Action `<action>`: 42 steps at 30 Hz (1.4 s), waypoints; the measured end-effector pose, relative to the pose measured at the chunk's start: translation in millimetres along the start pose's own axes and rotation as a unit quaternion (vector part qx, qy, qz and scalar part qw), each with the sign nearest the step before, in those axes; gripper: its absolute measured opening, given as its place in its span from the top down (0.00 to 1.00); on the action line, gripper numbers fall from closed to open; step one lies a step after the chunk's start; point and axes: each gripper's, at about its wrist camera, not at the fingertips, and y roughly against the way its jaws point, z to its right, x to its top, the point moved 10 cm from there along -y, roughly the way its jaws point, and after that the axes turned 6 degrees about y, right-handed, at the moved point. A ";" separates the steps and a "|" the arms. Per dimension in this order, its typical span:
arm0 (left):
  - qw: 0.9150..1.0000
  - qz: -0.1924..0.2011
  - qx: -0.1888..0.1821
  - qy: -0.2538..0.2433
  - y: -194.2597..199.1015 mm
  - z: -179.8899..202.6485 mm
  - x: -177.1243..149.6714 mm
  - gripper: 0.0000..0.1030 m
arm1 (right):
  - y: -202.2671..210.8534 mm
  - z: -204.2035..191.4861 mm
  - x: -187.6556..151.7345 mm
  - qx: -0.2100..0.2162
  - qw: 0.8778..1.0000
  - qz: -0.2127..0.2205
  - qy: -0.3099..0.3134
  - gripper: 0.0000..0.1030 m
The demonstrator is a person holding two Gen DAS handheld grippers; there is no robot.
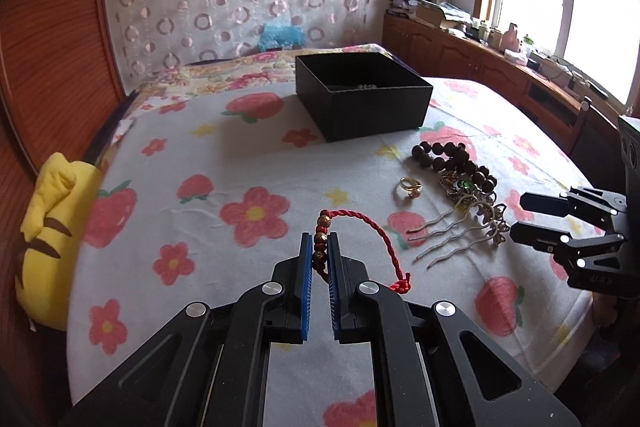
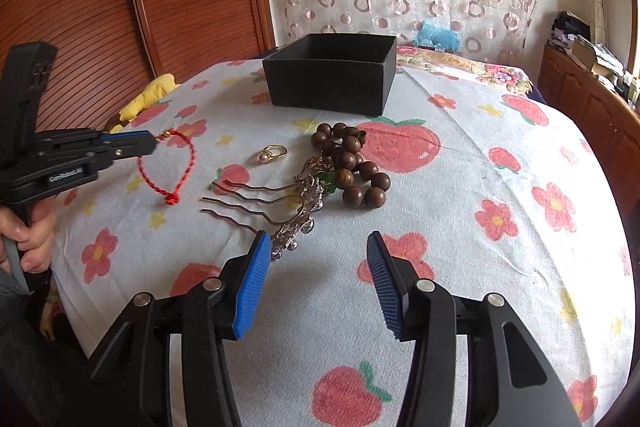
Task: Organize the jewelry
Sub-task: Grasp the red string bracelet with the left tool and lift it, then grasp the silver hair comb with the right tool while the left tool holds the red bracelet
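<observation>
My left gripper [image 1: 320, 241] is shut on the beaded end of a red cord bracelet [image 1: 372, 227], which hangs above the bed; it also shows in the right wrist view [image 2: 176, 167]. My right gripper [image 2: 316, 243] is open and empty, just short of a silver hair comb [image 2: 288, 215]. A gold ring [image 1: 409, 187], a dark wooden bead bracelet [image 1: 452, 159] and the hair comb [image 1: 460, 231] lie together on the bed. An open black box [image 1: 360, 95] stands farther back, with something small and metallic inside.
The bed has a floral cover [image 1: 240, 167]. A yellow plush toy [image 1: 52, 227] lies at its left edge by a wooden wardrobe [image 1: 48, 47]. A cluttered wooden cabinet [image 1: 480, 55] runs under the window on the right.
</observation>
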 end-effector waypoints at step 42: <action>1.000 0.012 0.012 0.000 -1.0 -12.1 -21.4 0.94 | -32.1 -10.3 22.6 0.038 0.999 -0.038 -0.008 0.83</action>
